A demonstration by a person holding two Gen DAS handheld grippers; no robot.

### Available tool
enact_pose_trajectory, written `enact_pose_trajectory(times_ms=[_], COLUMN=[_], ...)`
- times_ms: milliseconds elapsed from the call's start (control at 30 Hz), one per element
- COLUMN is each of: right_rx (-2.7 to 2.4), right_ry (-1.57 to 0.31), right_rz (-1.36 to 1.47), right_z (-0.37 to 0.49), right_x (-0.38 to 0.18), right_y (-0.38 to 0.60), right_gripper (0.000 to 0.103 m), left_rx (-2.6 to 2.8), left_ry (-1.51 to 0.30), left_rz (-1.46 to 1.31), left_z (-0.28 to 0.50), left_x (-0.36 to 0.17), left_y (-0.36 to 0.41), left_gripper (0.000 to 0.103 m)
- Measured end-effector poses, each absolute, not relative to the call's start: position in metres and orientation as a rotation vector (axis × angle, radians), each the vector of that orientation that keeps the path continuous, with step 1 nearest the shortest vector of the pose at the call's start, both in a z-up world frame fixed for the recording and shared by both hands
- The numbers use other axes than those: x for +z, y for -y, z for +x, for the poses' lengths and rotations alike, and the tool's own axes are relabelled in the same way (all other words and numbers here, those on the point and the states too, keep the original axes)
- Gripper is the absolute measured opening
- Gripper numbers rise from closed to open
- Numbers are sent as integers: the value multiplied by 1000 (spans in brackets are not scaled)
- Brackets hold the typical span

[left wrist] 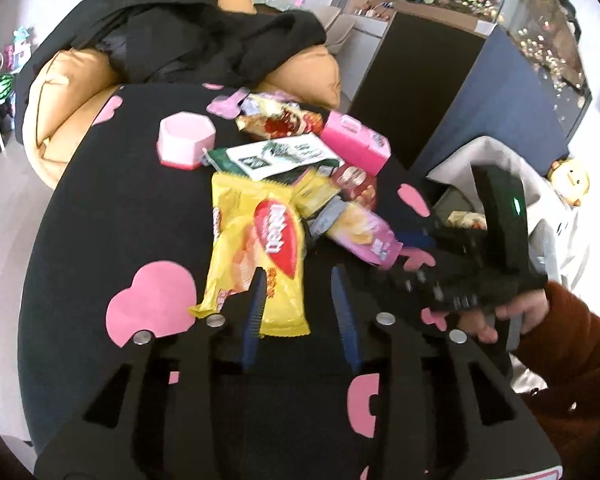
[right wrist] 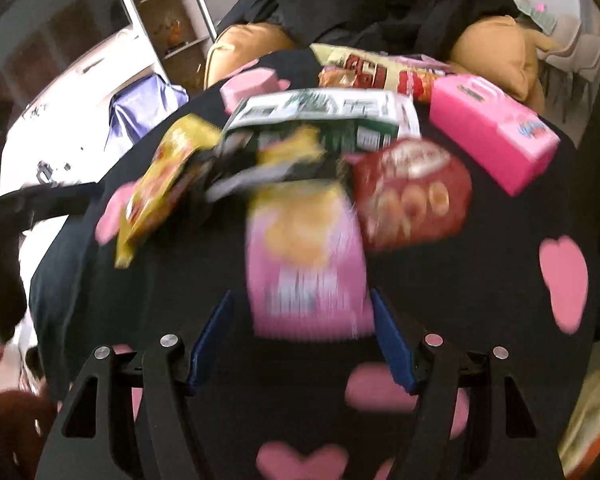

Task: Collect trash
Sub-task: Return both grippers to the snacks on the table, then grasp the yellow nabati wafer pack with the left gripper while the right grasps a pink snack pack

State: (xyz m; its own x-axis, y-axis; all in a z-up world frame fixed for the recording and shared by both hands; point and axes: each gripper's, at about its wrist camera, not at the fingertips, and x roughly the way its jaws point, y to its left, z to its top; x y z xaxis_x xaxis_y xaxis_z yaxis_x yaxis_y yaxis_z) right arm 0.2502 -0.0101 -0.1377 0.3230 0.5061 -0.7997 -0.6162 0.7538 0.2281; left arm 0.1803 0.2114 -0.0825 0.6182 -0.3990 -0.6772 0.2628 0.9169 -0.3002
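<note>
Black cloth with pink hearts (left wrist: 152,304) covers the table; snack wrappers (left wrist: 260,248) litter it. Left gripper (left wrist: 300,280) partly spread, right gripper (right wrist: 300,300) wide, both empty.

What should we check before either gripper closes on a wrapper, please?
1. Left gripper open: ok, blue pads apart.
2. Yellow bag between the left pads: not ok, only its lower corner reaches the left pad; the gap is mostly black cloth.
3. Right gripper open: ok, pads wide apart.
4. Pink bag lined up for the right gripper: ok, its near end lies between the pads; contact cannot tell, the view is blurred.
5. Red pack clear of the right pads: ok, it lies beyond them.
6. Trash bag open and near: cannot tell, the right gripper hides its mouth.
</note>
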Motion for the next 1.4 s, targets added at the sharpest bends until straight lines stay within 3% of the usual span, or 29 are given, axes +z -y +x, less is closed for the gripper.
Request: enact_pose_trajectory(times_ms=[167, 533, 567, 600, 733, 900, 1267, 1300, 1333, 1400], right_rx=[682, 620, 641, 649, 580, 612, 591, 594, 625, 673], right_ry=[-983, -993, -991, -976, -857, -858, -965, -968, -977, -999], right_rz=[-177, -238, -240, -230, -164, -159, -138, -123, -98, -72], right_z=[216, 202, 201, 200, 204, 241, 304, 304, 303, 299], right_x=[-140, -140, -138, -136, -108, -93, -138, -138, -138, -135], right_y=[19, 18, 19, 20, 30, 6, -30, -29, -27, -25], right_gripper=[66, 66, 66, 66, 66, 66, 64, 56, 36, 24], left_rx=[-316, -169, -168, -168, -173, -188, -169, -168, -166, -167], left_ry=[-797, -921, -929, -937, -914, -834, -825, -826, -826, -826], left_rz=[-192, -229, -236, -245, -236, -289, -367, -373, -377, -382], left_z=[183, 220, 221, 223, 216, 198, 183, 183, 183, 183], left_x=[-79, -125, -127, -129, -122, -98, -94, -95, -96, -96], left_y=[-220, -223, -224, -224, -224, -234, -260, -261, -262, -260], left_gripper=[43, 43, 39, 28, 14, 14, 14, 14, 14, 14])
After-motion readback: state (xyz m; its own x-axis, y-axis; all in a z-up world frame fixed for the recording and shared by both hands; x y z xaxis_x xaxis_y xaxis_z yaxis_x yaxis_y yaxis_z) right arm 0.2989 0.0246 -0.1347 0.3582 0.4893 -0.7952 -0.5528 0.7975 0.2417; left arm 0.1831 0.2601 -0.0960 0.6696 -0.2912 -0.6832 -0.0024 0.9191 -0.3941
